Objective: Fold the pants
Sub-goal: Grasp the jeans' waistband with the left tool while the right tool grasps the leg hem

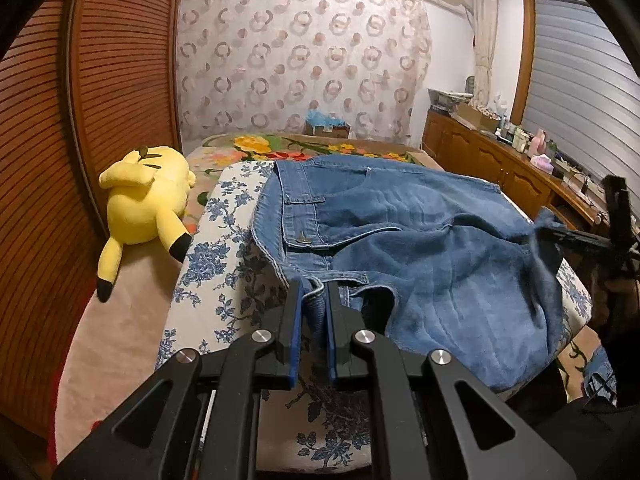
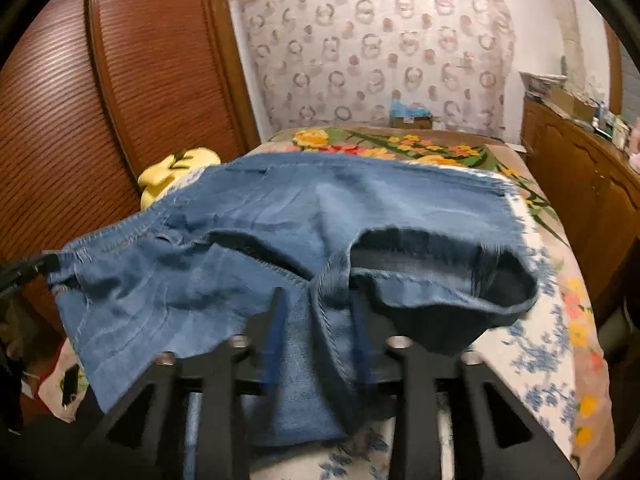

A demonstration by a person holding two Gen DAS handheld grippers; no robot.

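Blue denim pants [image 1: 420, 232] lie spread over a bed, waistband and button to the left, frayed hems [image 2: 460, 184] toward the far side. My left gripper [image 1: 314, 292] is shut on the waistband edge, with denim pinched between its blue pads. In the right wrist view my right gripper [image 2: 318, 300] has its fingers [image 2: 278, 312] apart. A seamed fold of the pants [image 2: 332, 288] lies loose between them, and the pads do not press on it. The right gripper's tip also shows at the pants' right corner [image 1: 548, 220] in the left wrist view.
The bed has a blue-and-white floral cover [image 1: 216, 248] over a bright flowered blanket [image 1: 256, 146]. A yellow plush toy [image 1: 148, 200] lies at the bed's left edge beside a wooden louvred wardrobe [image 1: 100, 80]. A cluttered wooden dresser [image 1: 500, 164] runs along the right.
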